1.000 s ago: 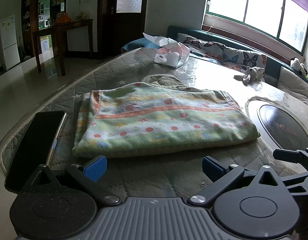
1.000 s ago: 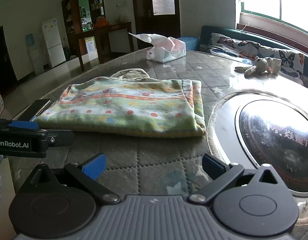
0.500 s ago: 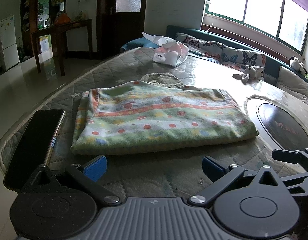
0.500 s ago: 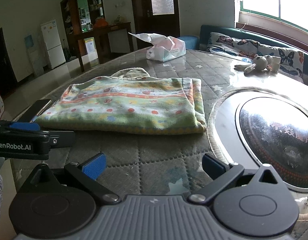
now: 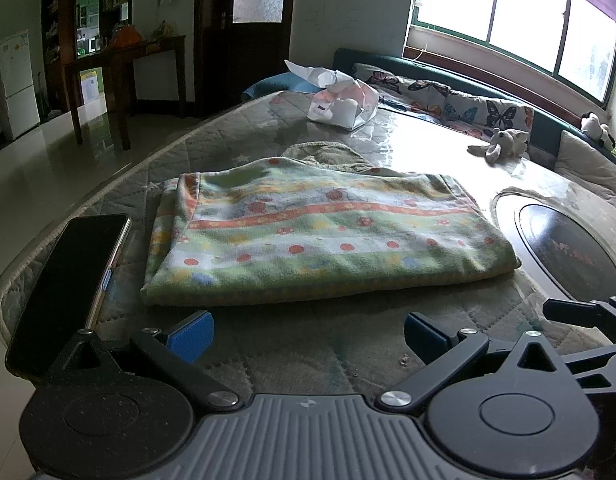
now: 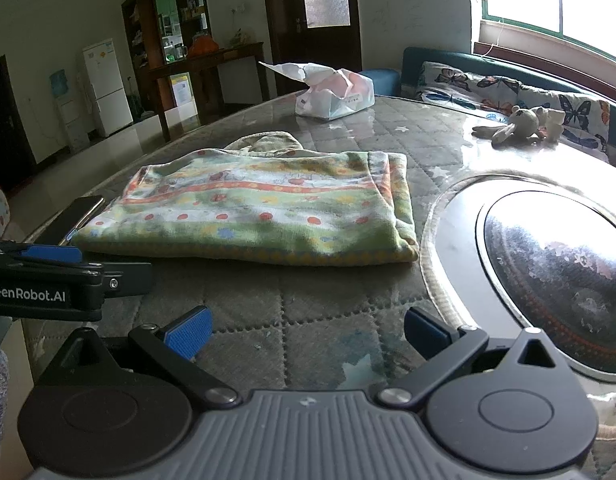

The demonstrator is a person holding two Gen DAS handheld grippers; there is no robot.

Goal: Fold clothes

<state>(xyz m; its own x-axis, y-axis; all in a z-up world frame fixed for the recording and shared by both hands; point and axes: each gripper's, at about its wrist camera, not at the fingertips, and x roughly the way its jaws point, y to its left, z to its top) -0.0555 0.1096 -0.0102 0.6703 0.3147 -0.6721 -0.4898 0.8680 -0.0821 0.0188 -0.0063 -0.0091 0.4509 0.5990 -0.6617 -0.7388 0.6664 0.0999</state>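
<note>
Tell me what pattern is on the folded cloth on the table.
Green, white and orange stripes with red dots on the folded cloth, clearest in the left wrist view.

Over the last second the left gripper (image 5: 308, 332) drew slightly back and toward the phone (image 5: 68, 284); the folded garment (image 5: 319, 236) shifted a little rightward in its view. The right gripper (image 6: 308, 332) advanced marginally; its jaws remained wide.

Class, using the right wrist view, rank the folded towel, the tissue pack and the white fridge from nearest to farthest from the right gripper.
1. Folded towel: on the table just ahead of the right gripper.
2. Tissue pack: far side of the table, centre.
3. White fridge: far left, against the wall.
</note>
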